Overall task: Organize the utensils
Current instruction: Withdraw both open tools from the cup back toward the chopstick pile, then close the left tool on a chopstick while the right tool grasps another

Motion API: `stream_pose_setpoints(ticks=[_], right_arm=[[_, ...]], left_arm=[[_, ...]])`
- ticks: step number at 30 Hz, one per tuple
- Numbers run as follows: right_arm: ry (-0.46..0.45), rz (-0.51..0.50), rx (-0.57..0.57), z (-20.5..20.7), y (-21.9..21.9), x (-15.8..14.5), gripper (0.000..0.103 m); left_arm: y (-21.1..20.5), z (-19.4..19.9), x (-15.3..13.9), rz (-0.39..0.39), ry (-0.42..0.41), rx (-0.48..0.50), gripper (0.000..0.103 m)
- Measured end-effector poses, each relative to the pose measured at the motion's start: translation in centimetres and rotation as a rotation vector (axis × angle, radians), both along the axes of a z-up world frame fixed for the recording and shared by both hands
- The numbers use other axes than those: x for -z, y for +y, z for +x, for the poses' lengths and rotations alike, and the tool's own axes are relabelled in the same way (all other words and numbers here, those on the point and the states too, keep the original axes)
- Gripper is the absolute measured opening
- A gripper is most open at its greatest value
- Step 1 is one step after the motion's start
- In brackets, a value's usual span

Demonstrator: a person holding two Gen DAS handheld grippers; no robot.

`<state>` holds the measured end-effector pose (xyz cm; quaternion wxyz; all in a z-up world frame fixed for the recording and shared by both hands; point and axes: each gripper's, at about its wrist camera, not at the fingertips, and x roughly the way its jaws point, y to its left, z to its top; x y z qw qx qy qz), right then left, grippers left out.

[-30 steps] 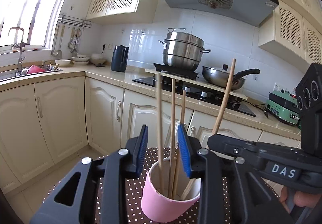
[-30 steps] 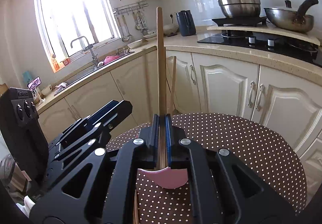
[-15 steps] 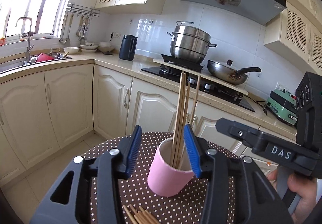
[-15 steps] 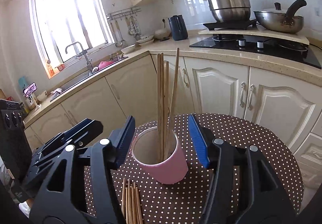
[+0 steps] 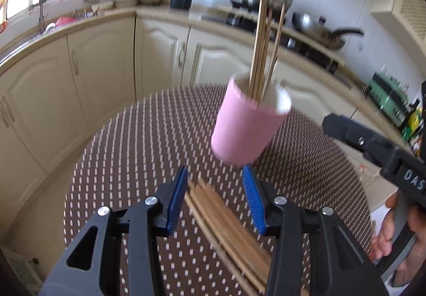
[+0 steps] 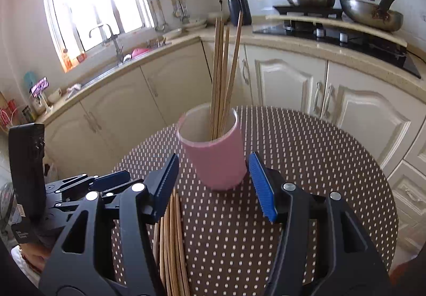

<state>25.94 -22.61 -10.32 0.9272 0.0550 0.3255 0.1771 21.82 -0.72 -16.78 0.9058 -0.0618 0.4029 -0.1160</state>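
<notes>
While both grippers hang spread and empty, we note the left gripper (image 5: 214, 200) over loose wooden chopsticks (image 5: 226, 226) lying flat near the front edge of the round polka-dot table (image 6: 319, 163). Our right gripper (image 6: 213, 184) faces the cylindrical pink cup (image 6: 213, 155), mid-table, holding upright chopsticks (image 6: 223, 69).

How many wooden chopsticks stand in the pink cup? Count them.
4 wooden chopsticks stand in the pink cup: three bunched near-upright, one leaning right; overlap may hide another.
</notes>
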Motion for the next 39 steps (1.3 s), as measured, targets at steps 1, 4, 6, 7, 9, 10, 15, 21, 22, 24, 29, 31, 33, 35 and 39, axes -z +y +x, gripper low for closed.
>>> stream_pose_setpoints(ticks=[1, 4, 6, 7, 9, 10, 15, 21, 22, 24, 29, 31, 33, 35, 39], right_arm=[[0.015, -0.008, -0.003, -0.2, 0.1, 0.5, 0.055], [0.073, -0.031, -0.026, -0.6, 0.4, 2.3, 0.055], [0.112, -0.049, -0.046, -0.9, 0.7, 3.5, 0.055], [0.13, -0.058, -0.054, -1.1, 0.9, 4.1, 0.055], [0.163, -0.068, -0.064, -1.3, 1.1, 5.1, 0.055], [0.172, -0.064, -0.068, -1.6, 1.2, 5.5, 0.055], [0.214, -0.045, -0.082, -2.1, 1.2, 6.5, 0.055], [0.243, -0.051, -0.093, -2.6, 1.3, 6.9, 0.055], [0.249, -0.055, -0.096, -2.5, 1.4, 6.9, 0.055], [0.263, -0.054, -0.104, -2.5, 1.5, 7.1, 0.055], [0.288, -0.054, -0.113, -2.1, 1.9, 7.8, 0.055], [0.302, -0.056, -0.116, -2.0, 2.0, 8.0, 0.055], [0.31, -0.063, -0.121, -1.9, 2.3, 8.2, 0.055], [0.323, -0.073, -0.127, -1.7, 2.5, 8.4, 0.055], [0.351, -0.098, -0.14, -1.4, 2.9, 8.8, 0.055]], left_arm=[[-0.1, -0.3, 0.7, 0.011, 0.029, 0.003, 0.043], [-0.5, -1.4, 2.6, 0.042, 0.103, 0.018, 0.043], [-0.9, -2.0, 3.7, 0.071, 0.144, 0.025, 0.043], [-1.2, -2.3, 4.3, 0.097, 0.164, 0.031, 0.043], [-1.4, -2.7, 5.2, 0.116, 0.199, 0.028, 0.043], [-1.4, -2.8, 5.5, 0.115, 0.212, 0.026, 0.043], [-1.7, -3.3, 6.0, 0.156, 0.226, 0.018, 0.043], [-1.4, -3.5, 6.1, 0.166, 0.243, 0.008, 0.043], [-1.4, -3.4, 5.8, 0.163, 0.245, 0.006, 0.043], [-1.2, -3.4, 5.9, 0.164, 0.245, 0.014, 0.043], [-0.9, -3.9, 5.6, 0.173, 0.255, 0.02, 0.043], [-0.8, -3.8, 5.5, 0.167, 0.261, 0.013, 0.043], [-0.9, -3.9, 5.4, 0.168, 0.261, 0.013, 0.043], [-1.2, -3.6, 5.4, 0.176, 0.261, 0.01, 0.043], [-2.2, -2.3, 5.8, 0.254, 0.243, -0.001, 0.03]])
